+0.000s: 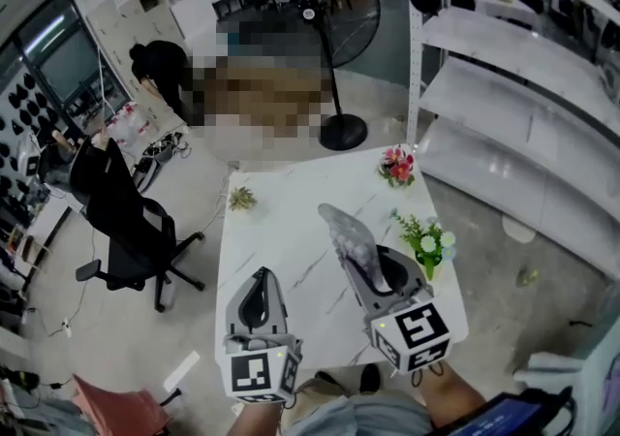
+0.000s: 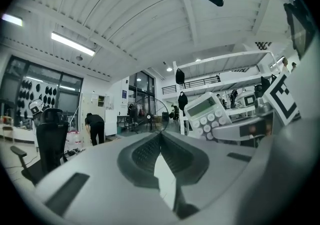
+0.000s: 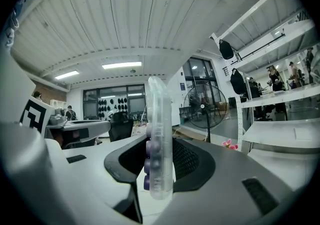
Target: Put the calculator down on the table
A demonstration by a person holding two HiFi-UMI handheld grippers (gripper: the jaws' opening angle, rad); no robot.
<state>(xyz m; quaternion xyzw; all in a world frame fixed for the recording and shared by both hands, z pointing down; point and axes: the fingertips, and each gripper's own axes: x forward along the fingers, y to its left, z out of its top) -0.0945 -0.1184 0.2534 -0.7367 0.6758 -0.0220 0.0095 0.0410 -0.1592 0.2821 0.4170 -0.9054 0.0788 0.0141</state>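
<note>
Clamps the calculator (image 1: 346,233) edge-on in the right gripper (image 1: 376,277), long axis pointing forward and up from the jaws, in the air above the tabletop (image 1: 276,231). Holds the left gripper (image 1: 260,300) alongside, jaws together, empty. Probably needs lowering and tilting flat with the right.

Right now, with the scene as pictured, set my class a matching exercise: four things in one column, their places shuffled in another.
Things:
1 calculator
2 left gripper
3 office chair
4 pink flowers

Places:
A standing left of the table
B at the table's far right corner
C clamped in the right gripper
D over the table's near left part, empty

Pairs: 1-C; 2-D; 3-A; 4-B
</note>
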